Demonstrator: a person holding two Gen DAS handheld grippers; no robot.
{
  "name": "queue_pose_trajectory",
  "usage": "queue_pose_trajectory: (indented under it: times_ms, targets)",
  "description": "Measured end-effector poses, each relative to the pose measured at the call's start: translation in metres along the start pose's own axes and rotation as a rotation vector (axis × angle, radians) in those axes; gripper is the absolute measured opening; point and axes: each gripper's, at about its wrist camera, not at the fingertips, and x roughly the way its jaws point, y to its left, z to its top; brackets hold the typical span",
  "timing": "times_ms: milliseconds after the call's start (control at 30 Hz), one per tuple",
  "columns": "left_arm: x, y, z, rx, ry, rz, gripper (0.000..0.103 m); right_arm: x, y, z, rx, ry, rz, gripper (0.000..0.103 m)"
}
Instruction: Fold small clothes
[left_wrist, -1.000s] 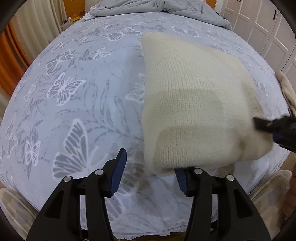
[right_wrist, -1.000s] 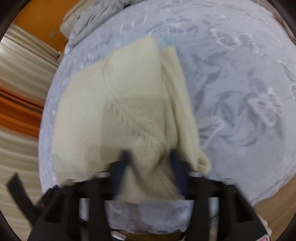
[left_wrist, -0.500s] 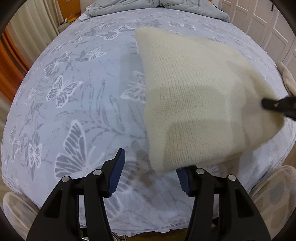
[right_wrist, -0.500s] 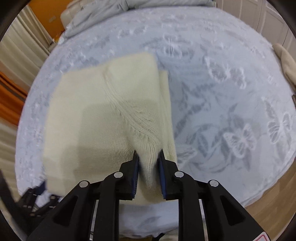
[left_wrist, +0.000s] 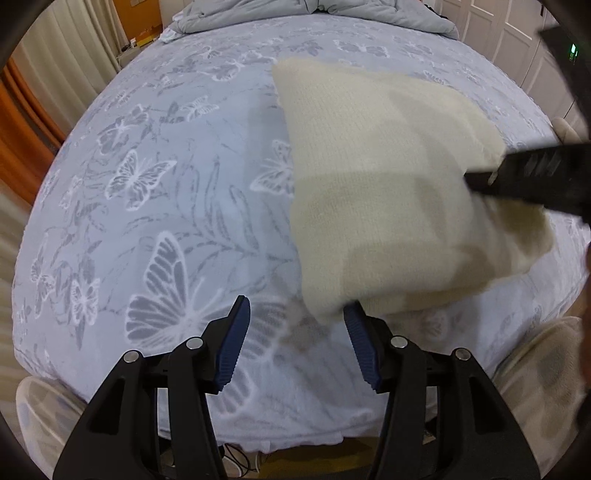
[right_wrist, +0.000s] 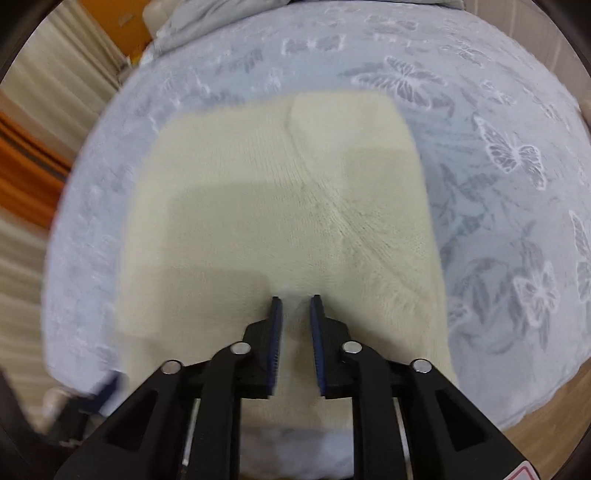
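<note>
Cream knit sweater (right_wrist: 280, 221), folded, is laid on the butterfly-print bed (left_wrist: 155, 184). It has just been released by the right tongs (right_wrist: 295, 301), now slightly parted above it. The left tongs (left_wrist: 295, 314) are held wide apart, empty, at its near corner. The fold is judged complete.

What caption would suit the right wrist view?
Right claw over a folded cream knit garment on a butterfly-print bedspread.

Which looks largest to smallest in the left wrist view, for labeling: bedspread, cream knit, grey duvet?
1. bedspread
2. cream knit
3. grey duvet, though it lies farthest away, so its true size is unsure.
</note>
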Motion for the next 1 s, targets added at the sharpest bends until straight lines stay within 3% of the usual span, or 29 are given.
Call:
queue_pose_trajectory:
  times_ms: [100, 200, 300, 367, 500, 600, 633, 733, 800, 833, 867, 933, 1000]
  targets:
    - [-0.014, 0.009, -0.004, -0.018, -0.007, -0.017, 0.052, -0.032, 0.013, 0.003, -0.005, -0.073, 0.087, 0.015]
    - [-0.023, 0.021, -0.007, -0.057, 0.000, -0.018, 0.054, -0.015, 0.035, 0.003, -0.053, -0.034, 0.103, 0.016]
    - [-0.031, 0.028, -0.008, -0.062, -0.003, -0.008, 0.054, 0.041, 0.055, -0.004, -0.157, 0.063, 0.005, 0.011]
    - [-0.037, 0.030, -0.008, -0.045, -0.013, 0.013, 0.054, 0.028, 0.067, 0.000, -0.179, 0.048, -0.051, 0.016]
    - [-0.044, 0.037, -0.008, -0.058, -0.041, 0.022, 0.063, -0.008, 0.098, 0.001, -0.216, -0.017, 0.064, 0.016]
    - [-0.041, 0.033, -0.004, -0.047, -0.026, 0.028, 0.063, 0.036, 0.107, -0.009, -0.279, 0.058, -0.019, 0.015]
    - [-0.042, 0.032, -0.003, -0.043, -0.024, 0.028, 0.063, 0.049, 0.106, -0.012, -0.297, 0.047, -0.019, 0.015]
    - [-0.044, 0.028, 0.002, -0.030, -0.034, 0.031, 0.064, 0.023, 0.096, -0.005, -0.229, 0.028, 0.053, 0.016]
    - [-0.043, 0.027, 0.006, -0.026, -0.029, 0.023, 0.064, 0.000, 0.078, -0.001, -0.178, -0.026, 0.086, 0.025]
    - [-0.043, 0.026, 0.008, -0.029, -0.029, 0.018, 0.065, -0.014, 0.059, -0.005, -0.141, -0.070, 0.067, 0.037]
    - [-0.042, 0.025, 0.010, -0.032, -0.029, 0.015, 0.066, -0.023, 0.041, -0.009, -0.104, -0.098, 0.035, 0.042]
    - [-0.039, 0.021, 0.014, -0.027, -0.024, 0.009, 0.067, -0.031, 0.004, -0.024, -0.016, -0.100, -0.027, 0.041]
    - [-0.036, 0.016, 0.018, -0.019, -0.019, 0.009, 0.067, -0.028, -0.026, -0.037, 0.061, -0.059, -0.045, 0.030]
